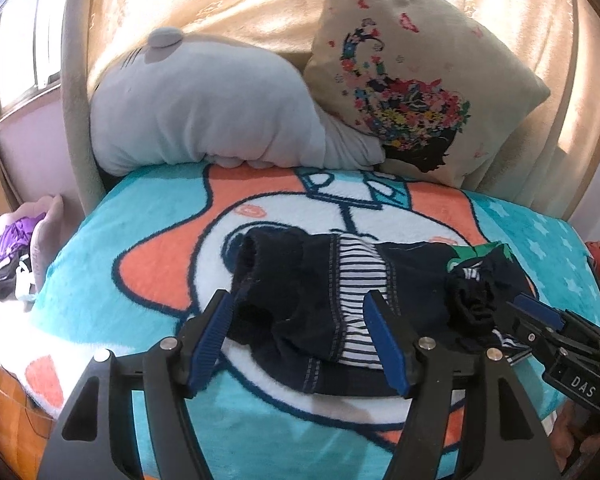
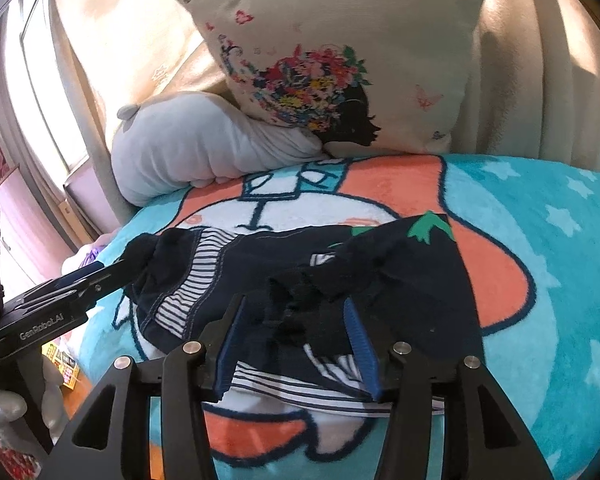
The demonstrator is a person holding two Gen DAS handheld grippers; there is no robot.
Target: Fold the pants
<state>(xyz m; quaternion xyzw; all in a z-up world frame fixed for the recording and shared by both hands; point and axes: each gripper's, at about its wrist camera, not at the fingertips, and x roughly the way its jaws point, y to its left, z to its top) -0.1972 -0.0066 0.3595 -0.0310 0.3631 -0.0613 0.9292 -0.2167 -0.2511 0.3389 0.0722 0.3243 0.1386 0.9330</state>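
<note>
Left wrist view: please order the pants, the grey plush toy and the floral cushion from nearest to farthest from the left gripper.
1. Pants, between the open fingers of the left gripper.
2. Grey plush toy, behind, to the left.
3. Floral cushion, farthest, upper right.

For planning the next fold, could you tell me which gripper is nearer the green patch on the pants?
Right. The right gripper sits just below the green patch; the left gripper is at the opposite end.

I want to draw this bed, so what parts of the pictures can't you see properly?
- Pants: near edge hidden behind the left gripper in the left wrist view; bunched, so the legs can't be told apart.
- Blanket: cartoon covered by the pants and cut off at the right wrist view's edge.
- Plush toy: tail end tucked behind the flowered pillow.
- Right gripper: contact with cloth unclear.
</note>
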